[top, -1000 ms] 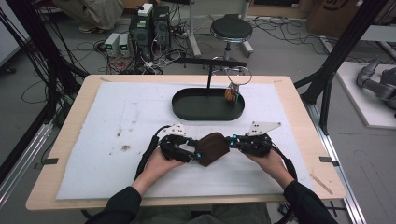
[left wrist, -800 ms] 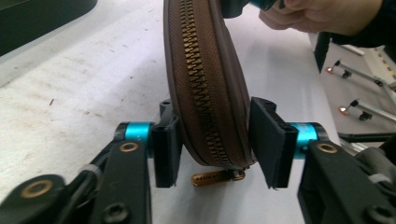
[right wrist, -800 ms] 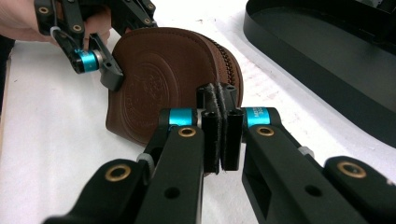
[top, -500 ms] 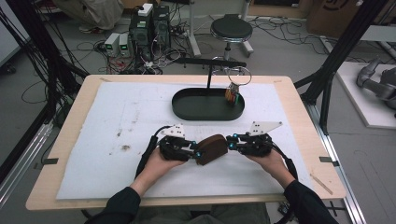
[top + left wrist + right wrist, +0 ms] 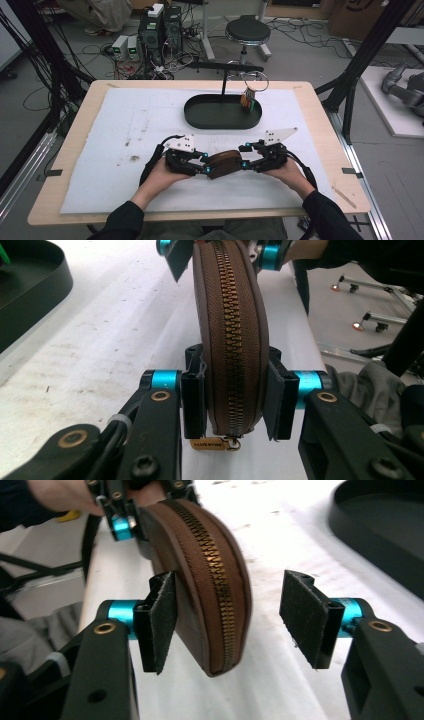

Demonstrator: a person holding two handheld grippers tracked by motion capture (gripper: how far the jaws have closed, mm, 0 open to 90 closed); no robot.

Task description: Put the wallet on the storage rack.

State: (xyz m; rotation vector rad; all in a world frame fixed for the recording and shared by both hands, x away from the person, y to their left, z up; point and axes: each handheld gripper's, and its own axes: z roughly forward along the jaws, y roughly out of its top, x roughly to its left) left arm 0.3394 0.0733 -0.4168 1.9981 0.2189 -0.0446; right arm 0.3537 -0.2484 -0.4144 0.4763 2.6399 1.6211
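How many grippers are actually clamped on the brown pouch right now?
1. The left gripper has its jaws shut on the brown pouch. The right gripper is at the pouch's other end with its jaws open, one pad touching.

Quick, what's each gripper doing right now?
Left gripper: shut on the brown zip pouch.
Right gripper: open, fingers either side of the pouch's other end.

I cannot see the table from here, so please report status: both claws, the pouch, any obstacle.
Left claw shut on brown pouch. Right claw open, pouch end between its jaws. Black tray beyond, nothing in the way.
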